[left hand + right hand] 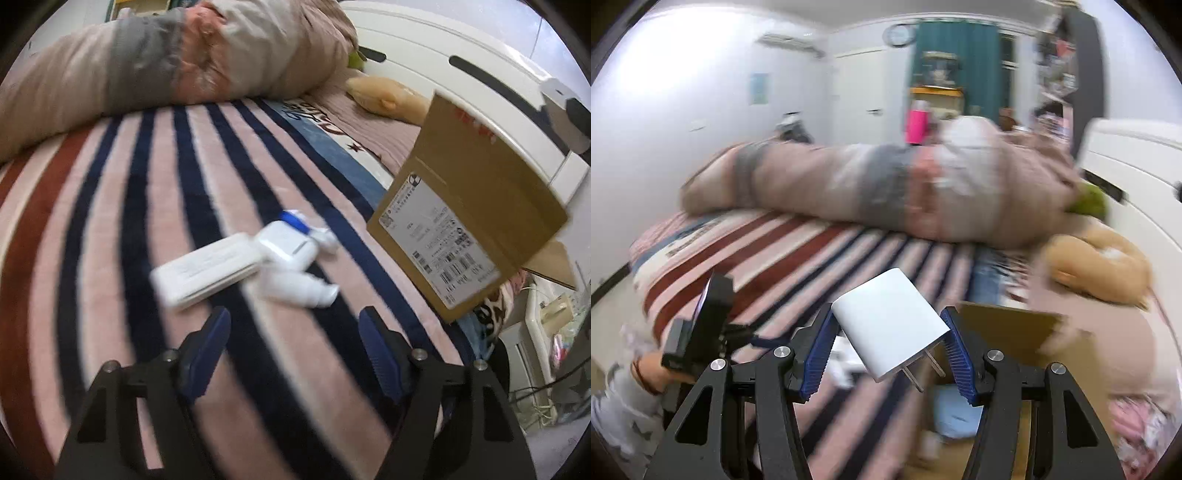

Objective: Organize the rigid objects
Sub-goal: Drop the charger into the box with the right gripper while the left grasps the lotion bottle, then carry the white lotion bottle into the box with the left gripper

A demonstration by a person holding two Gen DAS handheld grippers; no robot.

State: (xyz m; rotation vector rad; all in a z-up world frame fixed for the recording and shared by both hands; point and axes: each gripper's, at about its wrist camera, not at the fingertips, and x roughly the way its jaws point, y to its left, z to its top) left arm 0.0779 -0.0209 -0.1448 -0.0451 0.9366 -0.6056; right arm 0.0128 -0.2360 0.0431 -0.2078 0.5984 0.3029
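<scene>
Right claw is clamped on the white charger at lower centre, prongs toward the camera — I'd carry it level over the cardboard box, right of frame, and let go only once inside. Left claw hangs spread wide and empty above the striped bed, near the white case and small bottles.

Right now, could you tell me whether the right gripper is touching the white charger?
Touching. The right wrist view shows the right gripper with both blue pads pressed against the sides of the white charger, holding it off the bed, prongs pointing back toward the camera.
</scene>
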